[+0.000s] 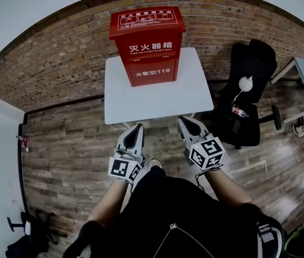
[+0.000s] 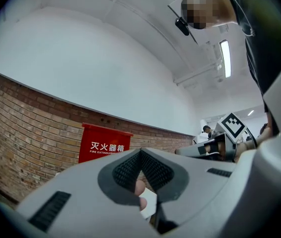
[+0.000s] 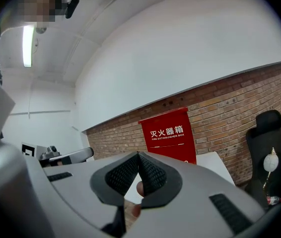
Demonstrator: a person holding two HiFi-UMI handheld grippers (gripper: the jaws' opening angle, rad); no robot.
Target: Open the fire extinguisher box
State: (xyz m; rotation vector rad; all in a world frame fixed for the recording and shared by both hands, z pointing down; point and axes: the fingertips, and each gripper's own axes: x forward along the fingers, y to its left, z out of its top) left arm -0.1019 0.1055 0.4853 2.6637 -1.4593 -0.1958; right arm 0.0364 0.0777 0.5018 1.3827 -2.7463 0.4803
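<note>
Head view shows the red fire extinguisher box (image 1: 147,46) standing upright at the far edge of a white table (image 1: 157,98), centred between the table's left and right edges, with its back close to the brick wall (image 1: 60,58). The box is closed: the sloped lid (image 1: 146,21) lies flat on top and the front panel (image 1: 153,71) sits flush. The left gripper (image 1: 136,129) and the right gripper (image 1: 185,122) are held side by side just short of the table's near edge, well apart from the box, both pointing toward it. Each gripper view shows its ribbed pads pressed together with nothing between them, so both grippers are clenched and empty. A black office chair (image 1: 246,90) stands to the right of the table, clear of the approach. No opening step has begun. Several faults are possible from here. No handle or latch can be made out in any view, so a gripper may be aimed at the wrong edge. Clenched jaws cannot take hold of a lip or handle and must be released first; clenched tips are likely to skid on the painted surface. The box appears to stand loose on the table, so a one-sided pull or lift could slide or tip it unless the other gripper braces it.
</note>
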